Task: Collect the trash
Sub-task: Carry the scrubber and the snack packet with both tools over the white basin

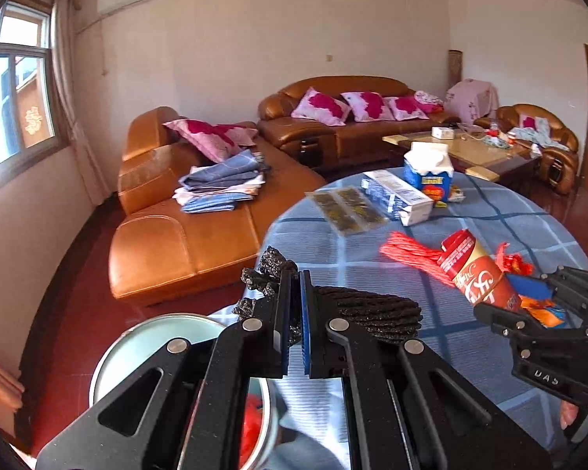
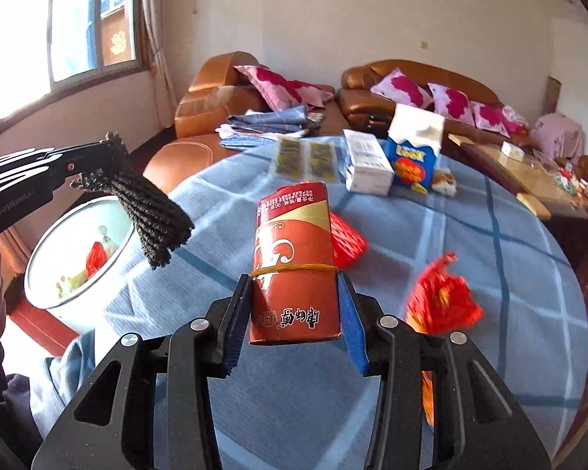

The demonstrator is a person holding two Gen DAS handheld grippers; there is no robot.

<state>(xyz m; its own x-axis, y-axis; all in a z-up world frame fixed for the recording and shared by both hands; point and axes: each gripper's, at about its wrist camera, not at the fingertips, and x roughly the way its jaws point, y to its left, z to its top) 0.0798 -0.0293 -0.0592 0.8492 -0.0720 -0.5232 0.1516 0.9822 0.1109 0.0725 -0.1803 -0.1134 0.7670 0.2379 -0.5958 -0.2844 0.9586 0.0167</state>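
Note:
My left gripper [image 1: 294, 274] is shut on a black foam net sleeve [image 1: 372, 313], held in the air beside the round table [image 2: 470, 227] with its blue checked cloth. From the right wrist view the sleeve [image 2: 153, 211] hangs over a pale trash bin [image 2: 43, 250] that has red and green scraps inside. My right gripper [image 2: 294, 280] is shut on a red carton [image 2: 294, 270] with a rubber band around it, lifted off the cloth. A red foam net [image 2: 347, 239] and a crumpled red wrapper [image 2: 443, 301] lie on the cloth behind the carton.
At the table's far side stand a blue tissue box [image 1: 431, 176], a white box [image 1: 396, 196] and clear sachet strips [image 1: 349, 207]. An orange wrapper [image 1: 545, 309] lies under the right gripper. A brown leather sofa [image 1: 176, 243] stands left of the table.

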